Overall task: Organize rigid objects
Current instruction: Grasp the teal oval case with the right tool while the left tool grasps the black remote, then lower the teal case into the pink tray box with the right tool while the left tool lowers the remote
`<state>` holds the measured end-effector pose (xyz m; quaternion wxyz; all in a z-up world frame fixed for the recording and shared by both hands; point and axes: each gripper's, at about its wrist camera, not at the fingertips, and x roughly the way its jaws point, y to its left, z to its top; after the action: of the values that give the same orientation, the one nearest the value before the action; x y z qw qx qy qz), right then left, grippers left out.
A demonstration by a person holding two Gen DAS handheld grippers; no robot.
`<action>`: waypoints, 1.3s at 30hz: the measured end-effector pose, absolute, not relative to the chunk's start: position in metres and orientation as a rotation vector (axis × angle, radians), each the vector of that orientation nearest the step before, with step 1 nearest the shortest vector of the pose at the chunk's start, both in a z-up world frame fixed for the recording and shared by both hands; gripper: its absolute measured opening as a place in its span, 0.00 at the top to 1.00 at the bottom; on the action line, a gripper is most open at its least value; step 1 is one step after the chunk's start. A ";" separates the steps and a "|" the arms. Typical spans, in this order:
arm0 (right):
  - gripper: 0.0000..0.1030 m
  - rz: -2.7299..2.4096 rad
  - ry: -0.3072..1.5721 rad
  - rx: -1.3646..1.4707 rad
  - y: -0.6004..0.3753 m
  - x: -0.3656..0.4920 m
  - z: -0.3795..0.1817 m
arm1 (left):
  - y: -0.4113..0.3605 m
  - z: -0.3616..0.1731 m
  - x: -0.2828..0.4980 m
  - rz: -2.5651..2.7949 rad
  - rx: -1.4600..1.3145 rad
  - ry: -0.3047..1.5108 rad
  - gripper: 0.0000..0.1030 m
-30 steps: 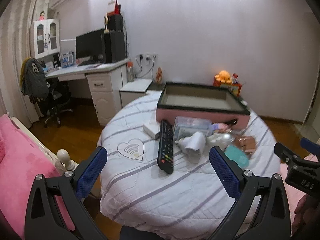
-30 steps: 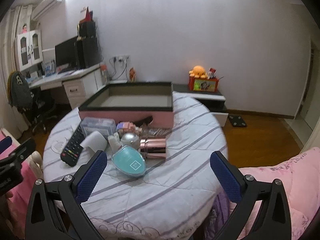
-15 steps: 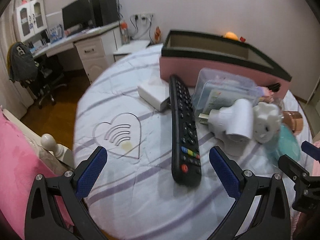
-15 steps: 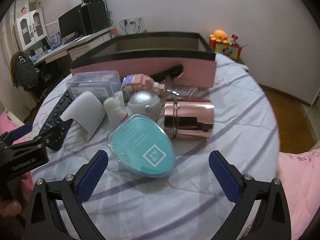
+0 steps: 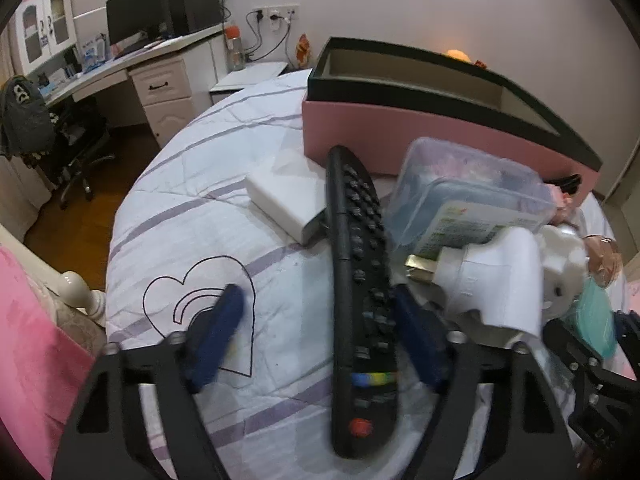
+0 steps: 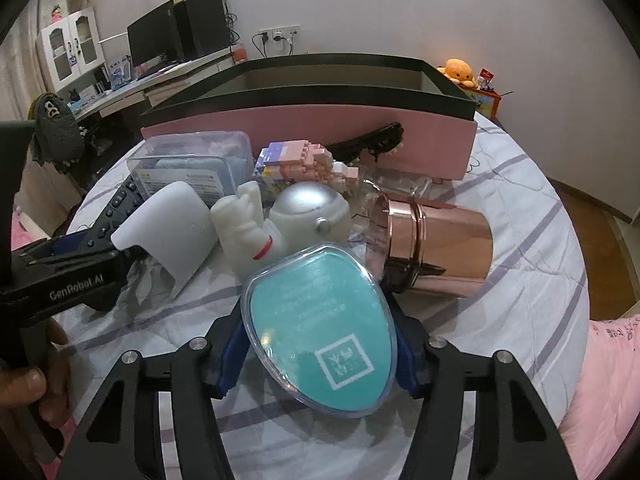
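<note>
The black remote lay lengthwise on the striped cloth of the round bench, its far end touching the front wall of the pink box and its left edge against a flat white box. The left tongs had come down from their hover of a second earlier and now straddled the remote's lower half, narrowed from their wide spread. The right pad sat close against the remote's side while the left pad stood apart over the heart print; motion blur hid whether any grip was made. A clear plastic tub and a white plug adapter crowded the remote's right side.

The teal oval case, formerly well ahead of the right tongs, now sat between them. Both blue pads pressed its clear rim, so the tongs were closed on it. It leaned against a rose-gold cylinder and a white astronaut figure, in front of a pastel brick model.
</note>
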<state>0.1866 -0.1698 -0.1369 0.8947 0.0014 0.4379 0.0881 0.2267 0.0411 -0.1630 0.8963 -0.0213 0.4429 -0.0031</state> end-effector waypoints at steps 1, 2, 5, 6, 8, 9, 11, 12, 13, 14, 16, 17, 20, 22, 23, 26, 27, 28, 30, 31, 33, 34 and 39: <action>0.41 0.185 0.909 0.005 -0.169 0.187 -0.135 | 0.042 -0.162 0.226 -0.014 -0.049 0.918 0.40; 0.41 0.190 0.907 0.009 -0.170 0.186 -0.135 | 0.040 -0.161 0.225 -0.031 -0.053 0.917 0.52; 0.41 0.200 0.908 0.017 -0.171 0.182 -0.133 | 0.040 -0.158 0.220 -0.059 -0.062 0.919 0.75; 0.41 0.204 0.908 0.019 -0.171 0.181 -0.133 | 0.039 -0.158 0.220 -0.069 -0.067 0.923 0.78; 0.41 0.215 0.910 0.022 -0.173 0.177 -0.132 | 0.041 -0.157 0.217 -0.085 -0.091 0.923 0.87; 0.41 0.219 0.911 0.025 -0.173 0.175 -0.132 | 0.041 -0.156 0.213 -0.086 -0.098 0.921 0.87; 0.41 0.230 0.914 0.040 -0.176 0.171 -0.130 | 0.042 -0.156 0.206 -0.084 -0.104 0.913 0.87; 0.41 0.234 0.914 0.046 -0.177 0.169 -0.130 | 0.042 -0.155 0.203 -0.085 -0.108 0.909 0.87; 0.41 0.239 0.916 0.053 -0.178 0.167 -0.129 | 0.043 -0.155 0.200 -0.085 -0.109 0.906 0.87; 0.41 0.244 0.918 0.063 -0.180 0.166 -0.129 | 0.041 -0.154 0.196 -0.083 -0.107 0.902 0.88; 0.41 0.251 0.919 0.077 -0.184 0.163 -0.127 | 0.040 -0.151 0.190 -0.083 -0.108 0.891 0.88; 0.41 0.254 0.918 0.083 -0.185 0.162 -0.125 | 0.040 -0.148 0.187 -0.075 -0.103 0.883 0.88; 0.41 0.265 0.904 0.092 -0.187 0.157 -0.117 | 0.040 -0.139 0.175 -0.065 -0.099 0.861 0.88; 0.41 0.274 0.892 0.100 -0.190 0.155 -0.112 | 0.040 -0.128 0.169 -0.059 -0.086 0.840 0.88; 0.41 0.280 0.884 0.104 -0.190 0.155 -0.107 | 0.040 -0.123 0.168 -0.060 -0.083 0.830 0.88; 0.41 0.301 0.860 0.122 -0.191 0.159 -0.091 | 0.038 -0.102 0.166 -0.070 -0.074 0.793 0.88; 0.41 0.306 0.849 0.120 -0.192 0.162 -0.085 | 0.037 -0.095 0.167 -0.073 -0.072 0.778 0.88; 0.41 0.312 0.833 0.117 -0.191 0.165 -0.078 | 0.037 -0.088 0.170 -0.078 -0.072 0.767 0.88; 0.41 0.331 0.800 0.118 -0.189 0.176 -0.061 | 0.034 -0.072 0.181 -0.092 -0.073 0.742 0.87; 0.41 0.336 0.782 0.113 -0.188 0.183 -0.052 | 0.031 -0.065 0.187 -0.095 -0.072 0.730 0.87; 0.41 0.334 0.744 0.091 -0.185 0.204 -0.035 | 0.024 -0.051 0.204 -0.111 -0.069 0.707 0.87; 0.41 0.333 0.732 0.086 -0.185 0.217 -0.028 | 0.020 -0.045 0.215 -0.126 -0.070 0.699 0.87; 0.41 0.310 0.738 0.094 -0.192 0.287 -0.024 | 0.006 -0.046 0.271 -0.155 -0.083 0.722 0.87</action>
<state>0.2872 -0.1921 -0.0241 0.9199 0.0457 0.3592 0.1509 0.2710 0.0057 -0.0455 0.9318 -0.0405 0.3525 -0.0759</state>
